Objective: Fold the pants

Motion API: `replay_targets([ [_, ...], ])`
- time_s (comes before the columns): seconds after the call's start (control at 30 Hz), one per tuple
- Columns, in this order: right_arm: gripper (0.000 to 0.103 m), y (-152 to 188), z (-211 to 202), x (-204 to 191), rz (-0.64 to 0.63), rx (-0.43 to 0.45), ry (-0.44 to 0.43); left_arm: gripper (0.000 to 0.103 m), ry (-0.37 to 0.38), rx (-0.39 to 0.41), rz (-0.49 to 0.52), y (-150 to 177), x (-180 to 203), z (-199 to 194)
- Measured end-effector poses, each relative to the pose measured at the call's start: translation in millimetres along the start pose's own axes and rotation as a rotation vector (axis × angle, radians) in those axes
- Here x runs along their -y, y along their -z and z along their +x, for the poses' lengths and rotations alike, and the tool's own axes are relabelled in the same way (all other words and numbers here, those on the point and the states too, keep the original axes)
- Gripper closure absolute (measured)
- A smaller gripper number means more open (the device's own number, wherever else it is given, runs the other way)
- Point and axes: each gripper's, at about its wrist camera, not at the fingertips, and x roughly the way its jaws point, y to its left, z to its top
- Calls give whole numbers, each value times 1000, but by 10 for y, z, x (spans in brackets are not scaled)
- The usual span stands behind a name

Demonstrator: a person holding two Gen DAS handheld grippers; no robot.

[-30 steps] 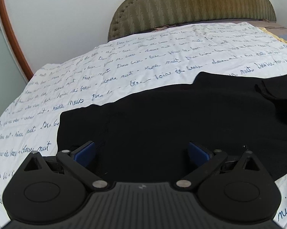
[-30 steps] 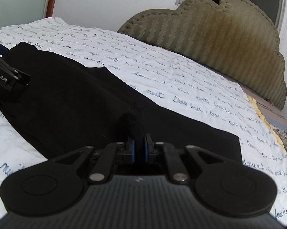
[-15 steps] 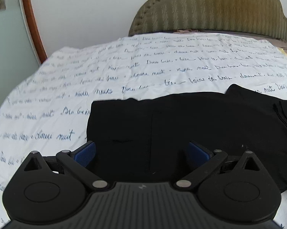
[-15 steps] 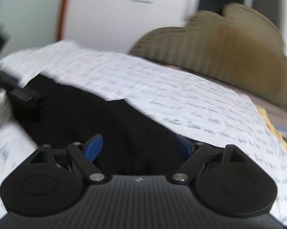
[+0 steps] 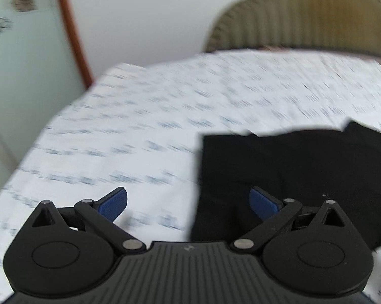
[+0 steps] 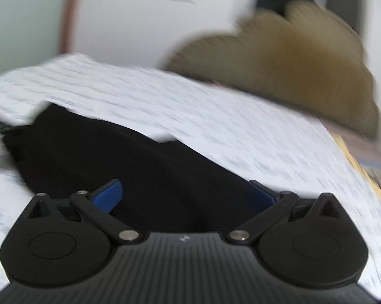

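Observation:
The black pants (image 5: 291, 172) lie folded flat on the white bed sheet (image 5: 152, 131) printed with blue handwriting. In the left wrist view they fill the lower right. My left gripper (image 5: 188, 205) is open and empty, hovering over the pants' left edge, with the left finger over bare sheet. In the right wrist view the pants (image 6: 139, 162) stretch from left to centre. My right gripper (image 6: 184, 197) is open and empty, just above the pants. Both views are motion-blurred.
An olive padded headboard (image 5: 304, 22) stands at the far end of the bed, also in the right wrist view (image 6: 291, 71). A white wall and a wood-framed glass door (image 5: 25, 50) are at the left. A yellow patterned cloth (image 6: 367, 167) lies at the bed's right edge.
My right gripper let go of the pants fabric, opened and pulled back. My left gripper, open throughout, swung left, so the pants shifted to the right of its view.

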Motion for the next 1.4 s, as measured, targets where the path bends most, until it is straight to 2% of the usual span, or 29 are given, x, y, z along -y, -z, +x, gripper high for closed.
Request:
replay_targets([
  [0.1,4,-49,51,-698,-223,62,-37,0,-60,7,-39,-24,-208,-10],
  [0.2,17,-84,179,-1195,-375,87,-67,0,-80,-28,-52,45,-340,68],
  [0.33,33,-119,301,-1581,-444,79,-106,0,-78,-39,-54,133,-459,109],
  [0.47,40,-129,517,-1799,-527,49,-121,0,-70,-46,-66,126,-540,133],
  [0.6,41,-111,666,-1971,-552,5,-138,0,-74,-57,-52,97,-553,181],
  [0.7,41,-125,797,-2049,-579,6,-118,0,-60,-82,-46,47,-534,222],
  [0.8,41,-133,886,-2097,-610,22,-65,0,-16,-141,-47,-25,-530,299],
  [0.87,44,-151,924,-2106,-625,19,-67,0,32,-170,-57,-53,-536,356],
  [0.93,75,-159,922,-2103,-624,8,-100,0,66,-195,-72,-61,-542,406],
  [1.03,88,-139,891,-2088,-627,38,-103,0,94,-238,-91,-58,-559,491],
  [1.1,92,-207,867,-1977,-556,45,-130,0,144,-264,-120,-61,-584,535],
  [1.2,94,-337,848,-1727,-413,28,-207,0,280,-295,-208,-102,-634,594],
  [1.3,94,-433,824,-1537,-325,28,-235,0,427,-347,-314,-139,-654,740],
  [1.4,94,-500,812,-1369,-255,27,-252,0,483,-368,-407,-122,-633,849],
])
